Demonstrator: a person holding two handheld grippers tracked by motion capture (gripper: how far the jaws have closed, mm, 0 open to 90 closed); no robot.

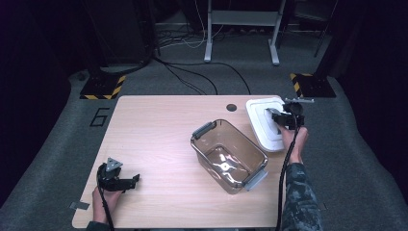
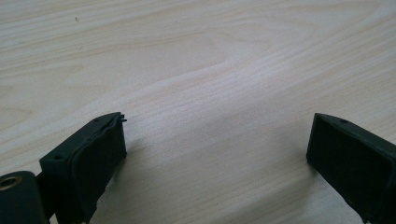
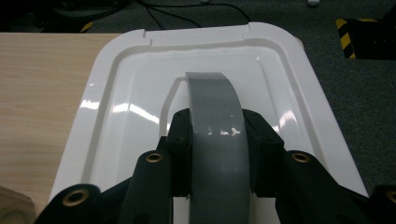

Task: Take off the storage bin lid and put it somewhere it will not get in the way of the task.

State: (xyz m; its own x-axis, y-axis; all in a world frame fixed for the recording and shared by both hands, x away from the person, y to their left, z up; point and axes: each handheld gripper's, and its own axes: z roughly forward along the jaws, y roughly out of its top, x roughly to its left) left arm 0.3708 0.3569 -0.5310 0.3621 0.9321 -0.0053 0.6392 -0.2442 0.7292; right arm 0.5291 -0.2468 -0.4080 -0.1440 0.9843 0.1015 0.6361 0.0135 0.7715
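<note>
Wood-grain tabletop (image 1: 154, 125) fills the left side of the high view, and at its near-left corner the left gripper (image 1: 135, 179) rests in the person's hand, released: in the left gripper view its two black jaws stand wide apart with nothing but bare board between them. It lies well apart from everything else.

Near the middle sits the clear rectangular plastic storage box with grey clip handles at both ends (image 1: 229, 155), turned at an angle to the table edge, open on top and apparently empty inside.

Just beyond the box's right side, at the far-right corner of the table, lies the white rectangular plastic lid (image 1: 260, 126), partly overhanging the edge. The right gripper (image 1: 270, 113) is on it, and in the right gripper view its jaws are clenched on the arched grey handle (image 3: 215, 130) that rises from the lid's centre (image 3: 135, 84), one pad pressed to each side of the strap.

By my reading the job is to cover the box, and it is at an early stage: the handle is gripped, but the lid looks to lie flat on the table beside the box. Lifting it, carrying it over the opening, squaring it to the rim and seating it are all left, as are the clips.
</note>
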